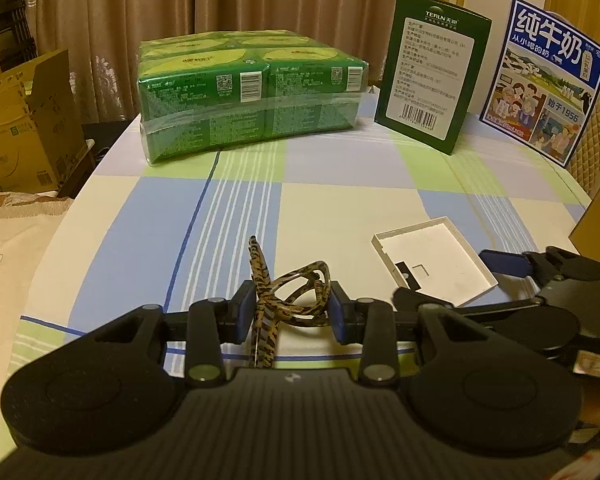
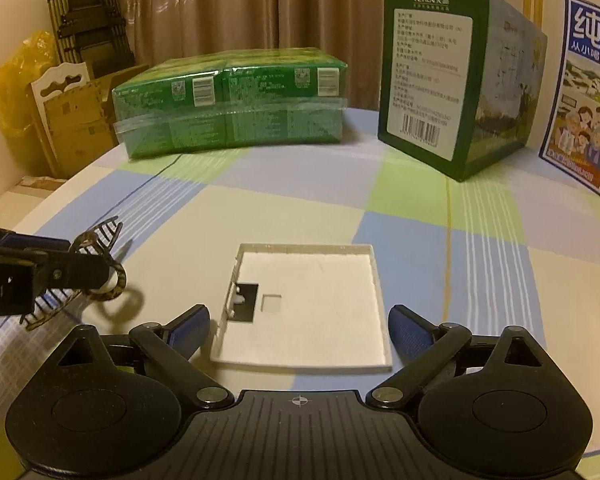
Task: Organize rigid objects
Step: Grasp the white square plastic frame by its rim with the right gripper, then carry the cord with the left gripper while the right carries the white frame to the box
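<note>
Both grippers are in my view, so I begin with the right gripper [image 2: 300,330]: its jaws stand wide apart and hold nothing, and the white tray [image 2: 312,300] lies on the tablecloth [image 2: 480,248] directly in front of it, its near edge between the two blue pads without touching them. My left gripper [image 1: 292,312] is closed firmly on a tiger-striped hair clip [image 1: 284,300], which is lifted a little above the cloth, to the left of the tray. The tray is nearly square, so I see no real long axis; it opens upward and its near corner has a dark cutout. I judge the clip must travel to the right and slightly forward to reach the tray, while the right gripper is nearer for steadying it. Farther away stand the green pack [image 1: 248,96], the green carton [image 1: 432,76] and the blue milk box [image 1: 548,80].
</note>
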A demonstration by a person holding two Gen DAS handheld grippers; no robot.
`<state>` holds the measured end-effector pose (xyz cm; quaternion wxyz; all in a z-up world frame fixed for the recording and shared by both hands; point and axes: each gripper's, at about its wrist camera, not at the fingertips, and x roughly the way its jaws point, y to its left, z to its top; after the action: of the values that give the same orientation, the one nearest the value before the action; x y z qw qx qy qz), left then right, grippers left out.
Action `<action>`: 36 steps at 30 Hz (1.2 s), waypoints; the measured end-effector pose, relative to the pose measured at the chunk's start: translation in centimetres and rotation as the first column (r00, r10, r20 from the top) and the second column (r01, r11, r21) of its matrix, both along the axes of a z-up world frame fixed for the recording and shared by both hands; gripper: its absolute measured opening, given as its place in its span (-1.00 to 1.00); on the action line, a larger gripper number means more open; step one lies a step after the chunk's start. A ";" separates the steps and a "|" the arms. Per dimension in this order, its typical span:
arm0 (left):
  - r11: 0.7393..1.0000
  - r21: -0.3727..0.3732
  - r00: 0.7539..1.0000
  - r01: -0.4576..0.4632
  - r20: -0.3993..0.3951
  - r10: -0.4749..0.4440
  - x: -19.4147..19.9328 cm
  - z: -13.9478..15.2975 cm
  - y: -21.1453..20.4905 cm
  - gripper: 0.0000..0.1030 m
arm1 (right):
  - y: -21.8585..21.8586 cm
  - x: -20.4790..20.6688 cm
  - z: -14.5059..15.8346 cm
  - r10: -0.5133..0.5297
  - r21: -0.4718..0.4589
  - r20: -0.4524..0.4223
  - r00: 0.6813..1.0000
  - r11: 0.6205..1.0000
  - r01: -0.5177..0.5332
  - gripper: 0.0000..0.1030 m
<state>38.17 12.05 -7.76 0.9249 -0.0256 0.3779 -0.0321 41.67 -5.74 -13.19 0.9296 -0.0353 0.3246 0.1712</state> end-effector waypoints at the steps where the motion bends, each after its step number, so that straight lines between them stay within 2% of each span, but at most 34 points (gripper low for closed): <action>1: 1.000 0.000 1.000 0.001 -0.001 -0.001 0.0 0.0 0.0 -0.37 | 0.2 0.0 -0.1 -0.002 -0.006 0.004 1.000 1.000 0.002 0.81; 4: 1.000 -0.001 1.000 0.007 -0.002 -0.007 0.0 0.0 -0.1 -0.37 | 0.4 -0.1 -0.2 -0.013 -0.007 0.010 1.000 1.000 0.013 0.79; 6: 1.000 0.002 1.000 0.018 -0.001 -0.018 -0.1 -0.1 -0.3 -0.37 | 0.2 -0.1 -0.1 -0.013 -0.012 0.010 1.000 1.000 0.013 0.64; 12: 0.999 0.006 0.999 0.048 0.006 -0.048 -0.3 0.0 -1.1 -0.37 | -1.7 -1.1 0.3 -0.040 -0.025 -0.035 0.999 0.999 0.039 0.64; 19: 0.995 -0.003 0.995 0.104 0.011 -0.104 -1.9 0.6 -3.1 -0.37 | -5.7 -4.6 2.0 -0.127 -0.027 -0.098 0.987 0.992 0.125 0.64; 28: 0.977 0.014 0.976 0.214 0.030 -0.214 -7.2 2.8 -7.6 -0.37 | -9.3 -12.4 6.5 -0.190 0.035 -0.069 0.979 0.981 0.193 0.64; 36: 0.972 0.024 0.971 0.235 0.042 -0.236 -14.5 3.9 -11.7 -0.37 | -12.1 -19.6 8.8 -0.241 0.068 -0.070 0.968 0.967 0.246 0.64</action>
<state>23.67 0.39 -3.85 0.9230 0.0289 0.3578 -0.1385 22.09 -17.87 -4.35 0.9339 0.0456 0.3478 0.0690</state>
